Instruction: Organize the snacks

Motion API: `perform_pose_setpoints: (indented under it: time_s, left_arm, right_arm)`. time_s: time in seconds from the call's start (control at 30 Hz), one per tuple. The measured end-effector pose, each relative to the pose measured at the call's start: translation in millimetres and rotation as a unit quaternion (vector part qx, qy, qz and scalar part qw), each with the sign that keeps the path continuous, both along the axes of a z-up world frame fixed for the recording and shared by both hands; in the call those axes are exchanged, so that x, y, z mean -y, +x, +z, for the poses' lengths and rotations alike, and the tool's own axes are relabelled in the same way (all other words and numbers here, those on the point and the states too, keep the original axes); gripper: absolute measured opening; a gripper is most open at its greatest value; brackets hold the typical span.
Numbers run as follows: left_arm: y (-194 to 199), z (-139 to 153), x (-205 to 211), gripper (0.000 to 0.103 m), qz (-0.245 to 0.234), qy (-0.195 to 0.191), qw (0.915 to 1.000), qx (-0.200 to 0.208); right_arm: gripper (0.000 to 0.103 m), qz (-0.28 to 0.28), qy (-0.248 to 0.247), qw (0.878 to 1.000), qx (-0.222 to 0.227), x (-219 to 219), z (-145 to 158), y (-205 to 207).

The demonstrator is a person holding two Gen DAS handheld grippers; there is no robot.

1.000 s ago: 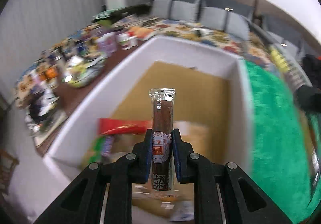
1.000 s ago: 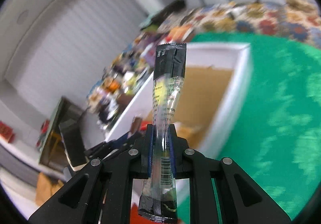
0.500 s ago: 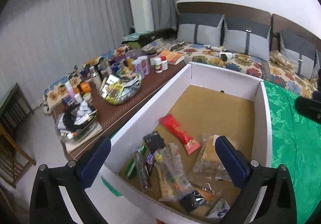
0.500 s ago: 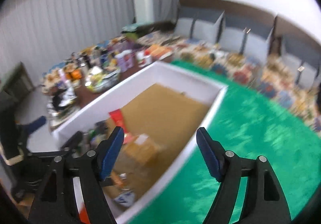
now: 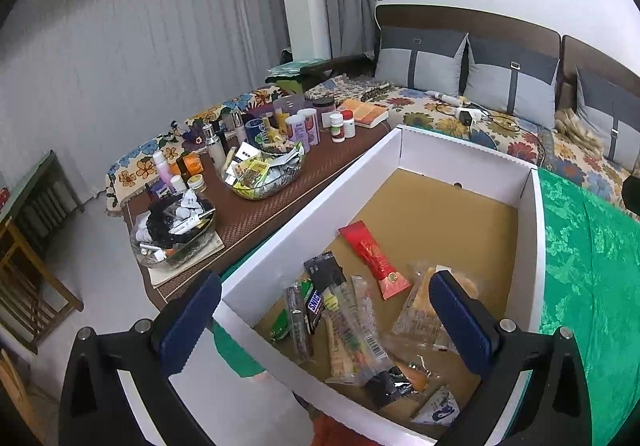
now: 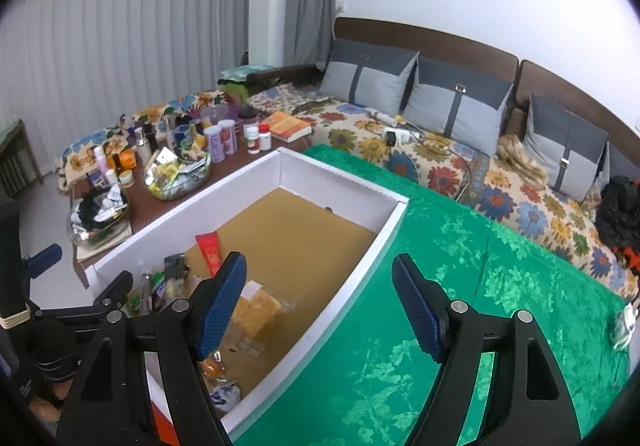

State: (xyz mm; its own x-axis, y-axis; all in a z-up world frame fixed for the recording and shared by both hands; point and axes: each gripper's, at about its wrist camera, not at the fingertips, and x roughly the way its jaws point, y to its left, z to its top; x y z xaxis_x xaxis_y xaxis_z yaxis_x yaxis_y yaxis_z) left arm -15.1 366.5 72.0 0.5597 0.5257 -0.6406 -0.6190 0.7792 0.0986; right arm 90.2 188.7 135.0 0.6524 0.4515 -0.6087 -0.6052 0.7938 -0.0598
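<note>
The white cardboard box (image 5: 312, 206) is a long, shallow rectangle with smooth white walls and a plain brown floor, and it sits on a glossy green patterned cloth (image 6: 460, 286). The snacks lie loose at its near end, about ten packets in overlapping layers: a flat red packet (image 5: 374, 259) set a little apart toward the middle, a dark Snickers bar (image 5: 314, 302) beside a thin brown stick (image 5: 297, 316) and a green wrapper (image 5: 282, 324), several long clear-film sticks (image 5: 352, 330), crinkly transparent bags of yellow cakes (image 5: 420, 310), and a small blue-and-white sachet (image 5: 440, 408) in the near corner. The left gripper (image 5: 326, 326) hangs over that pile with its ridged blue pads (image 5: 192, 322) spread fully wide and nothing between them. The right gripper (image 6: 318, 312) hovers over the box's right wall, jaws also apart and empty. Beyond the box, a brown woven-textured table (image 5: 280, 202) carries two glass bowls (image 5: 266, 174) of small items plus bottles and jars. Three grey cushions (image 6: 452, 106) lean against a brown sofa back above a flowered cover.
</note>
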Motion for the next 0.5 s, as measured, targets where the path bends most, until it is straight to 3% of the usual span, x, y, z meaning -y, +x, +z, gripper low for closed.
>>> perform_pose_setpoints:
  time_s: [0.5]
  left_arm:
    - [-6, 17, 9, 0.103, 0.006, 0.015, 0.9998, 0.012]
  right_arm:
    - [0.078, 0.001, 0.004, 1.000, 0.008, 7, 8, -3]
